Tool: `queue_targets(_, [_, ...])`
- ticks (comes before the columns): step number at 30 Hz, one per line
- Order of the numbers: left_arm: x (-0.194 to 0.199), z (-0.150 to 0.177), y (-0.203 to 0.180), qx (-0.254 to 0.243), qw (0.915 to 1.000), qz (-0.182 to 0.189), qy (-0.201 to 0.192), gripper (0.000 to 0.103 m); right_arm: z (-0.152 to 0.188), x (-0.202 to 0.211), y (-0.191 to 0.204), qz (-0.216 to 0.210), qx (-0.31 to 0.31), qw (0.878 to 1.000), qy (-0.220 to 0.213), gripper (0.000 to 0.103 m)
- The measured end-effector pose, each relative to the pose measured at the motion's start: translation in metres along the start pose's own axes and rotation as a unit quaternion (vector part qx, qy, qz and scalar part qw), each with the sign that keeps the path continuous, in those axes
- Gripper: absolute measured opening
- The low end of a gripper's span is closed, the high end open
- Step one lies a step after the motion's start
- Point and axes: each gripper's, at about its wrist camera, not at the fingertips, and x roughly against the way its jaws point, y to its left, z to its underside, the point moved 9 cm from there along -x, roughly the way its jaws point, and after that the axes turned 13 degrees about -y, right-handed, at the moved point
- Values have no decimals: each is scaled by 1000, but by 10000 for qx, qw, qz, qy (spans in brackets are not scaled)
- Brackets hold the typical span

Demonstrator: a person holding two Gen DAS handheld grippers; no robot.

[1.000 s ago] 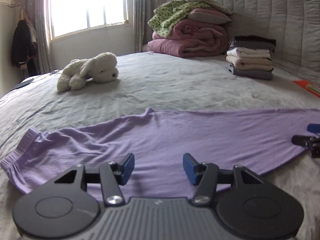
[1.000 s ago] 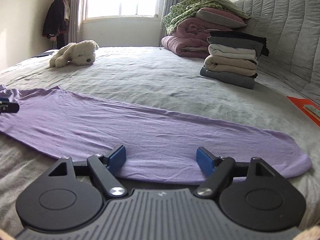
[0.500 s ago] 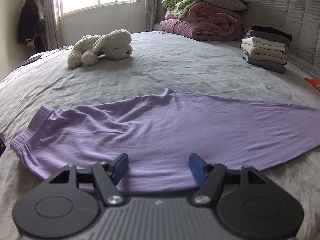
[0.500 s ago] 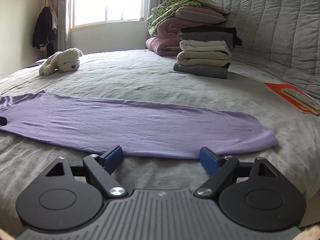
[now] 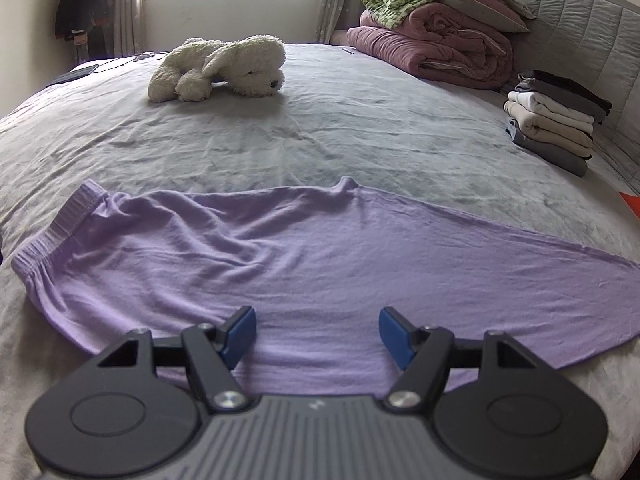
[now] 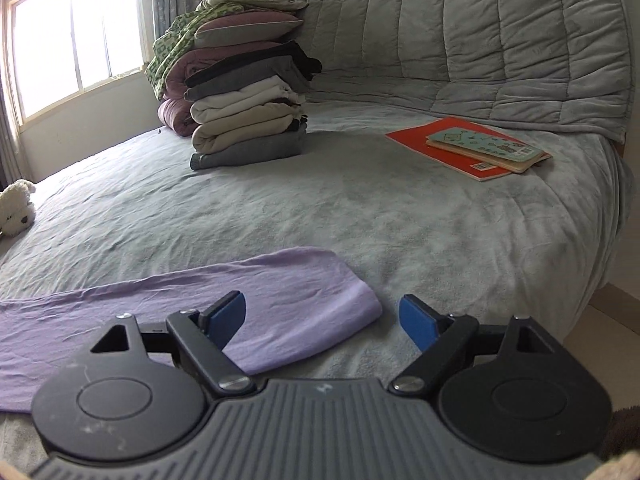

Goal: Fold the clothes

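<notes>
A: Where are the purple trousers (image 5: 288,264) lying?

B: Flat on the grey bed (image 5: 320,120), stretched from nine o'clock to three o'clock in the left wrist view. The ribbed waistband (image 5: 60,224) sits at nine o'clock, and the legs, laid one on the other, taper away toward three o'clock.

A: And the left gripper (image 5: 318,330)?

B: At six o'clock of its own view, over the near edge of the trousers. Its blue pads (image 5: 240,330) stand apart and grip nothing; the cloth lies under them, and whether they touch it I cannot tell.

A: The right gripper (image 6: 322,318)?

B: Also spread wide and empty. The rounded leg end of the trousers (image 6: 312,304) lies between its two pads, closer to the left pad (image 6: 228,316); the right pad is over bare bedcover.

A: What else is on the bed?

B: In the right wrist view a stack of folded clothes (image 6: 248,120) stands at eleven o'clock, with a pile of quilts and pillows (image 6: 224,36) just behind it. A red book (image 6: 424,144) with a smaller book (image 6: 484,146) on top lies at one o'clock, near the padded headboard (image 6: 500,32). In the left wrist view a white plush dog (image 5: 220,68) lies at eleven o'clock, well apart from the trousers.
</notes>
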Motion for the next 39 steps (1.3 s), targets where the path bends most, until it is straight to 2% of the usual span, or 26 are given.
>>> queue_targets(4, [-3, -2, -3, -17, 10000, 23, 22, 71, 2, -9, -9, 235, -27, 9997, 93, 84])
queue_targets(8, [-5, -4, -6, -19, 10000, 62, 53, 72, 9, -18, -9, 492, 322, 9981, 169, 79])
queue_targets(12, [-9, -5, -8, -14, 9999, 77, 97, 74, 12, -20, -2, 547, 594, 9966, 148, 68])
queue_targets(16, [-10, -8, -10, -15, 9998, 139, 113, 75, 11, -20, 8, 394, 658, 9969, 185, 41])
queue_targets(17, [-10, -9, -10, -6, 9998, 153, 108, 75, 10, -20, 12, 360, 694, 9967, 196, 28])
queue_targets(18, [-10, -10, -10, 9, 9998, 163, 103, 76, 9, -20, 16, 328, 731, 9966, 207, 19])
queue_targets(19, [-10, -11, -10, 25, 9998, 172, 98, 76, 9, -20, 19, 296, 768, 9964, 217, 15])
queue_targets(26, [-10, -15, -2, 187, 9996, 177, 113, 77, 0, -14, 50, 6, 868, 9960, 225, 12])
queue_targets(33, [-11, -18, 7, 456, 9986, 213, 170, 77, -9, -1, 106, -545, 1035, 9929, 194, 12])
queue_targets(36, [-9, -21, 5, 686, 9965, 449, 185, 77, -8, 6, 138, -901, 1161, 9889, 233, 12])
queue_targets(39, [-7, -24, -6, 919, 9919, 869, 146, 76, 0, 14, 170, -1260, 1346, 9823, 341, 12])
